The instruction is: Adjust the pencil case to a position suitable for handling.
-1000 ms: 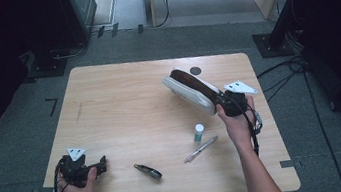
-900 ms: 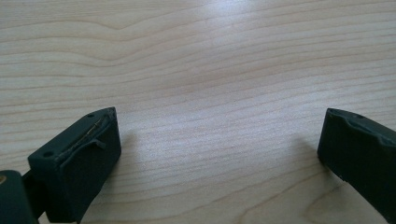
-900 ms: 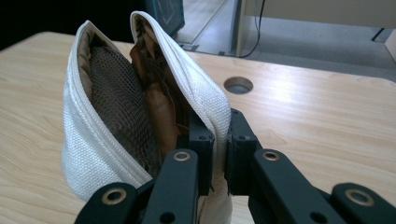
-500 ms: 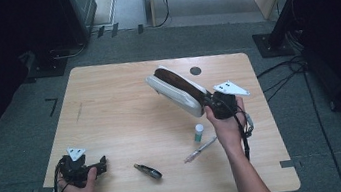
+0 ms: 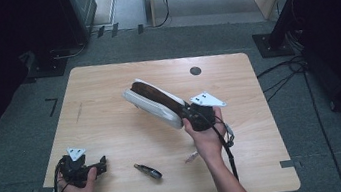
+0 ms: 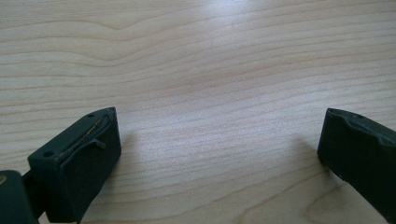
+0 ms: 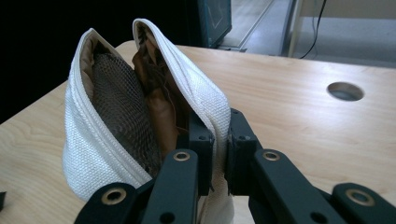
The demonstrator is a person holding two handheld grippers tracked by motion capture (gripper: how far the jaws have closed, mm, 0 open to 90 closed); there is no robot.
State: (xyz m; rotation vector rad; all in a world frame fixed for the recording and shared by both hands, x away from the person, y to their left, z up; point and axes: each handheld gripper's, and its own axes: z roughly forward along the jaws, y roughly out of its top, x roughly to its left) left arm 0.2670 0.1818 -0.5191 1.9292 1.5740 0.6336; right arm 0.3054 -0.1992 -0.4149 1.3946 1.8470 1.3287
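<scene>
Left hand-held gripper [image 5: 101,163]: near left corner of the surface [image 5: 106,85], jaws spread, nothing between.
Pen [image 5: 147,171]: near edge, middle.
Right hand-held gripper [image 5: 187,113]: pinching pouch wall.
Pouch [image 5: 152,102]: lifted over surface centre, mouth gaping.

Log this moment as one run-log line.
right gripper: shut on pouch, lifted | left gripper: open, on table | pen: untouched

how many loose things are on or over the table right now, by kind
white pouch, held open in the right gripper: 1
small dark tool lying on the table: 1
small pale item near the right hand, too hidden to name: 1
total: 3
</scene>
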